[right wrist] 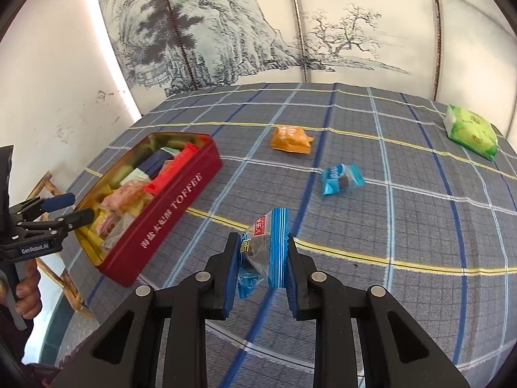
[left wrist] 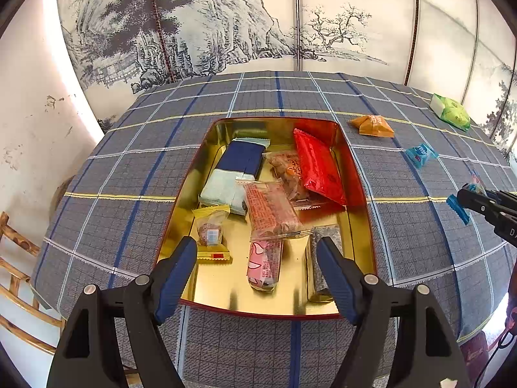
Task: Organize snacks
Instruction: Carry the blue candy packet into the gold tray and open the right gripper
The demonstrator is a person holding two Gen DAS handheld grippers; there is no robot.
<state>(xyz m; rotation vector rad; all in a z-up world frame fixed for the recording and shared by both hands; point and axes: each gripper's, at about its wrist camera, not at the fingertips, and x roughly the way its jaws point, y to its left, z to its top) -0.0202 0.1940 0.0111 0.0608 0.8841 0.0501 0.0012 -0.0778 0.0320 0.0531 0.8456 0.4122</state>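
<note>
On the bench (right wrist: 404, 194) the tin (right wrist: 168, 207) of snacks sits left; three wrapped snacks (right wrist: 341, 179) lie right of it.

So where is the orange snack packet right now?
The orange packet lies on the tablecloth, right of the red tin, beyond the blue candy.

The red tin (right wrist: 168, 213) reads "TOFFEE"; the left gripper (right wrist: 69, 208) reads "GenRobot.AI".

Toffee tin (left wrist: 355, 174): metal, glossy red outside, mirror-like gold inside.
Tablecloth (right wrist: 404, 220): woven cloth, matt, checked.
Blue packet (right wrist: 265, 249) in right gripper (right wrist: 258, 278): shiny crinkled plastic film.
Gripper pads (left wrist: 176, 278): blue, ribbed, matt.
Gripper arms (left wrist: 97, 339): black matt plastic, metal pins.
Chair (left wrist: 13, 258), near left: varnished wood.
</note>
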